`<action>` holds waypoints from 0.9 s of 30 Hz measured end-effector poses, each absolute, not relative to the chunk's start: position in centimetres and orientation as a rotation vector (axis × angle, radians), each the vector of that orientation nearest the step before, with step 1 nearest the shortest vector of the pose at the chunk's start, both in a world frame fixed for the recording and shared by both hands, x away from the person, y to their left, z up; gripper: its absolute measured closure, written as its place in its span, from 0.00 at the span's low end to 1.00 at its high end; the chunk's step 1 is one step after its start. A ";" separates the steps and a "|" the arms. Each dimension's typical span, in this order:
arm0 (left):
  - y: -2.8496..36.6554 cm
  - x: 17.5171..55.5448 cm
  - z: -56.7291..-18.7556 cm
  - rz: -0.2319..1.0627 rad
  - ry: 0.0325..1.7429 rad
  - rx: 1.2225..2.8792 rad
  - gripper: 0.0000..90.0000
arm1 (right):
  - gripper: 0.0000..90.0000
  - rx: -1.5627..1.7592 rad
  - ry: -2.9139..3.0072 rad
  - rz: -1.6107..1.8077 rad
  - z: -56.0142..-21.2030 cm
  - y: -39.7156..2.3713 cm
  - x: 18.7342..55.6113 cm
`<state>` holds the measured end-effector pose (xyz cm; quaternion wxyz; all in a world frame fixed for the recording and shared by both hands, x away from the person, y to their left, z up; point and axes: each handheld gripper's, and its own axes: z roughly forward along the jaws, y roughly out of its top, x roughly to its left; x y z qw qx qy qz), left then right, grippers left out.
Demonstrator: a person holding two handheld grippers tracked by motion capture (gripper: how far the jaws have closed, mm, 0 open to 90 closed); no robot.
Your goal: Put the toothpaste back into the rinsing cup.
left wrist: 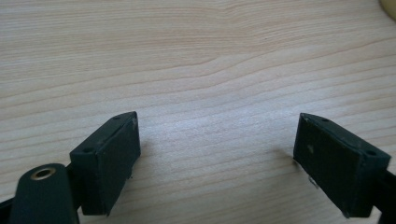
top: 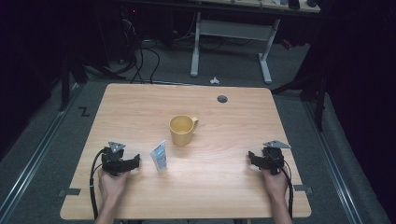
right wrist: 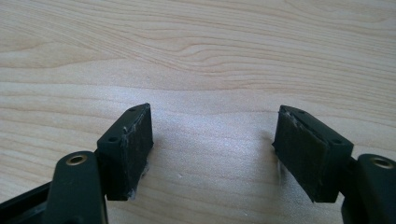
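Yellow cup stands mid-desk; a small tube lies just beside it, nearer the person. Left tongs, next to the tube, and right tongs, far from the cup, gape wide, holding nothing. No grab yet; next, probably, left tongs close around the tube.

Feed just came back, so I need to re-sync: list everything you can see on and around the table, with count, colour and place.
mug: 1, yellow, upright at the table's middle, handle to its right
tube: 1, white and blue, on the table in front and left of the mug, just right of the left gripper
table: 1, light wood, with a grey round hole near its far edge
desk frame: 1, white legs, on the floor beyond the table
cables: several, black, floor at far left
left gripper: 1, black, near left of the table, open, nothing between its jaws
right gripper: 1, black, near right, open, nothing between its jaws
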<state>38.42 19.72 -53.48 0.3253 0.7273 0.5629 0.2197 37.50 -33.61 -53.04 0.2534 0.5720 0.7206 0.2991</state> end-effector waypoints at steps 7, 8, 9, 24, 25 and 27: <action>19.7 38.1 -53.2 0.581 1.453 1.915 0.17 | 0.31 1.554 1.958 0.813 -53.0 -33.6 37.5; 19.6 38.0 -53.1 0.580 1.450 1.916 0.17 | 0.31 1.555 1.959 0.814 -53.0 -33.6 37.5; 19.6 37.9 -53.1 0.578 1.448 1.915 0.17 | 0.31 1.554 1.958 0.813 -53.0 -33.6 37.5; 19.1 36.8 -52.1 0.592 1.392 1.939 0.17 | 0.31 1.556 1.958 0.813 -53.0 -33.6 37.5; 19.0 36.7 -52.1 0.591 1.388 1.947 0.17 | 0.31 1.556 1.958 0.814 -53.0 -33.6 37.5; 19.1 36.6 -52.0 0.588 1.382 1.953 0.17 | 0.31 1.557 1.958 0.813 -53.0 -33.6 37.5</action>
